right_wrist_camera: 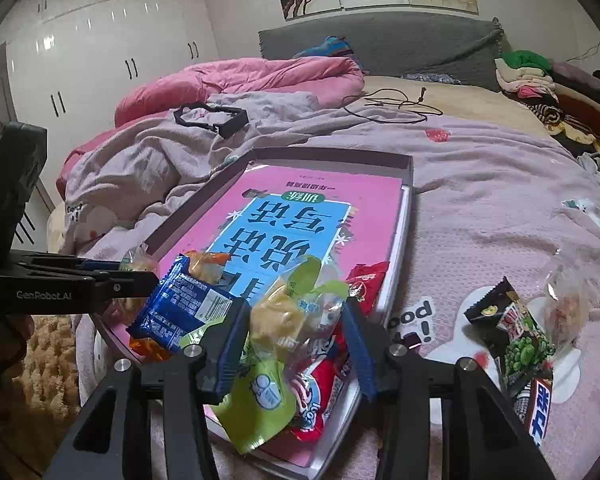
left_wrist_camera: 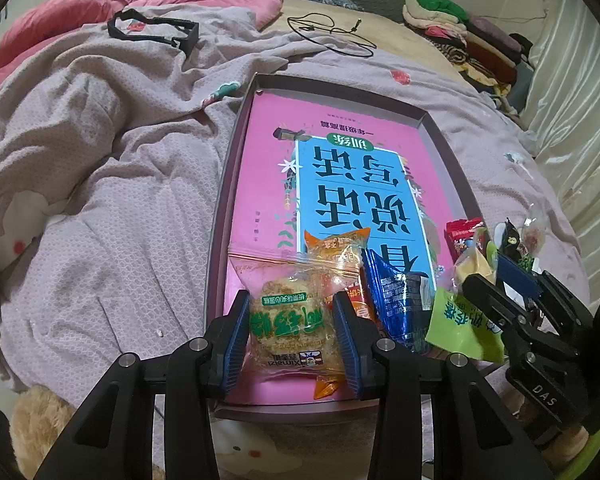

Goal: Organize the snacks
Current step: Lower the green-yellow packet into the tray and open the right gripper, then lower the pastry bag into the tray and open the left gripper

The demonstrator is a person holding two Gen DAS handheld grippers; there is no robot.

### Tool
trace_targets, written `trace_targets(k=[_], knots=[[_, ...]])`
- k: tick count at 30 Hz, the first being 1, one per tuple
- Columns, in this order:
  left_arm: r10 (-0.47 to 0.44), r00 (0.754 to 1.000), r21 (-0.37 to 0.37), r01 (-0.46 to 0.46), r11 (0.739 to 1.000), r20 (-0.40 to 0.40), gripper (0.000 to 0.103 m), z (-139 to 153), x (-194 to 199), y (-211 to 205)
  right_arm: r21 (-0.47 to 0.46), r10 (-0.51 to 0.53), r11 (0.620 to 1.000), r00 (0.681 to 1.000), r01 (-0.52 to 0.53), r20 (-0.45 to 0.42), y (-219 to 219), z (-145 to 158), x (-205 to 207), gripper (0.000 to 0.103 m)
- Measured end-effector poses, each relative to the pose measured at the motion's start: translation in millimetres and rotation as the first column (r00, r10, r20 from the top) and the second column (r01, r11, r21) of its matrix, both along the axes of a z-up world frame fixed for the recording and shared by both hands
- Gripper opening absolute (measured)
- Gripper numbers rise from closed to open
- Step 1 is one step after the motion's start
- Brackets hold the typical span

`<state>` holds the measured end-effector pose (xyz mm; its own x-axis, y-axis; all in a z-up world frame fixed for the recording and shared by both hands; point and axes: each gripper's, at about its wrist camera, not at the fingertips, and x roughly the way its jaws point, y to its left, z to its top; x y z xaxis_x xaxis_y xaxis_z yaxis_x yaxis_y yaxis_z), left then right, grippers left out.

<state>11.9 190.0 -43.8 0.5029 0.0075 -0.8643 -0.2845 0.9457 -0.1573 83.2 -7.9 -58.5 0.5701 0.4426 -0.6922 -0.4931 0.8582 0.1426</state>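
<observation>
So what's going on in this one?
A person with a gripper in each hand is sorting snacks into a shallow box on a bed. The left gripper is closed on a clear-wrapped cake pack in the box. The right gripper straddles a green packet. More snacks lie outside on the blanket.

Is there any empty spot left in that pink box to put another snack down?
Yes. The far part of the box, over the pink book toward the back wall, is bare. The near end is crowded with the cake packet, blue packet and green packet.
</observation>
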Motion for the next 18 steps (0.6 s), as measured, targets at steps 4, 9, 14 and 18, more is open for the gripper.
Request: trace_targets(k=[4, 9, 14, 18], knots=[[0.001, 1.0, 0.001, -0.001, 1.0, 0.0, 0.043, 0, 0, 0, 0.009, -0.004, 1.0, 1.0, 0.004, -0.001, -4, 3, -3, 0.049], [0.001, 1.0, 0.001, -0.001, 1.0, 0.0, 0.043, 1, 0, 0, 0.004, 0.005, 1.0, 1.0, -0.005, 0.019, -6, 7, -11, 0.053], [0.004, 1.0, 0.001, -0.004, 1.0, -0.001, 0.043, 2, -1, 1, -0.002, 0.029, 1.0, 0.999, -0.028, 0.031, -5, 10, -18, 0.053], [0.008, 1.0, 0.0, -0.008, 1.0, -0.003, 0.043, 2, -1, 2, -0.01, 0.034, 0.999, 0.999, -0.034, 0.033, -3, 11, -19, 0.054]])
